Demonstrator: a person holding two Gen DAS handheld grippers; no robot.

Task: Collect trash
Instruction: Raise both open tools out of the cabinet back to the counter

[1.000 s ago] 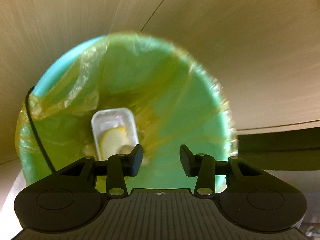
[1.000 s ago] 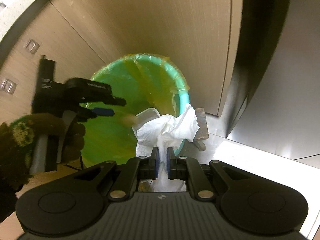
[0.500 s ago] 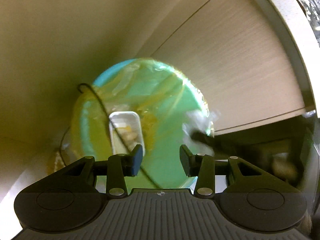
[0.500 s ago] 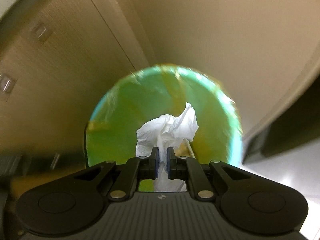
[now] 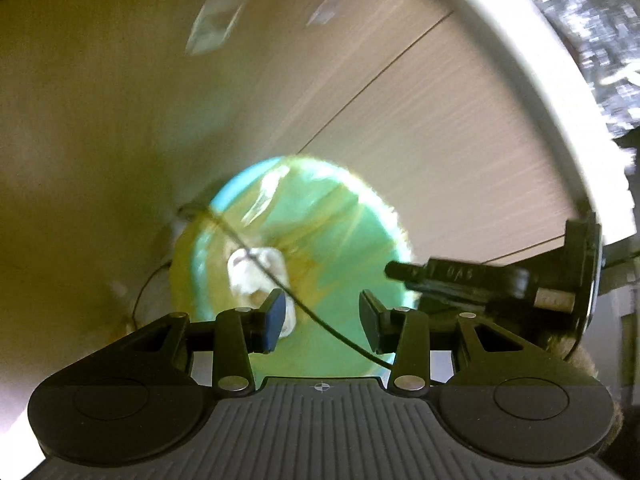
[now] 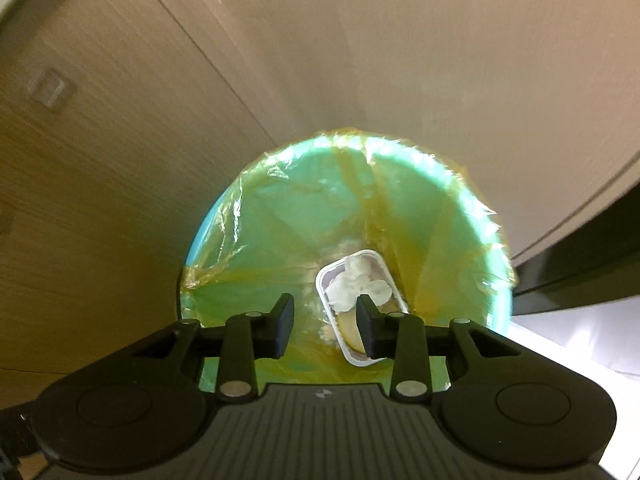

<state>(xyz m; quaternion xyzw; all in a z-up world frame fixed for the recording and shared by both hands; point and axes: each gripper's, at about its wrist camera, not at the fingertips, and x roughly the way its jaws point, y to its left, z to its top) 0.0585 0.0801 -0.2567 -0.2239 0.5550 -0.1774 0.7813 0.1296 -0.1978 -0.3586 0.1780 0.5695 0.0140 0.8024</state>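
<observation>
A round turquoise trash bin [image 6: 400, 208] lined with a yellow plastic bag stands on the floor against wooden cabinet fronts. Inside it lies a clear plastic tray [image 6: 332, 312] with a crumpled white tissue [image 6: 358, 290] on top. My right gripper [image 6: 324, 326] is open and empty above the bin's mouth. My left gripper [image 5: 322, 326] is open and empty, higher above the same bin [image 5: 332, 240]. In the left wrist view the tray with the tissue [image 5: 256, 268] shows blurred, and the right gripper's body [image 5: 480, 280] reaches in from the right.
Wooden cabinet doors [image 6: 120, 160] rise behind the bin. A white countertop edge [image 5: 540, 92] curves along the upper right. A thin black cable [image 5: 320, 320] crosses the bin's mouth. A dark gap and pale floor [image 6: 580, 320] lie to the bin's right.
My right gripper opened and the white tissue fell onto the tray in the bin. My left gripper drew back and up from the bin, still open.
</observation>
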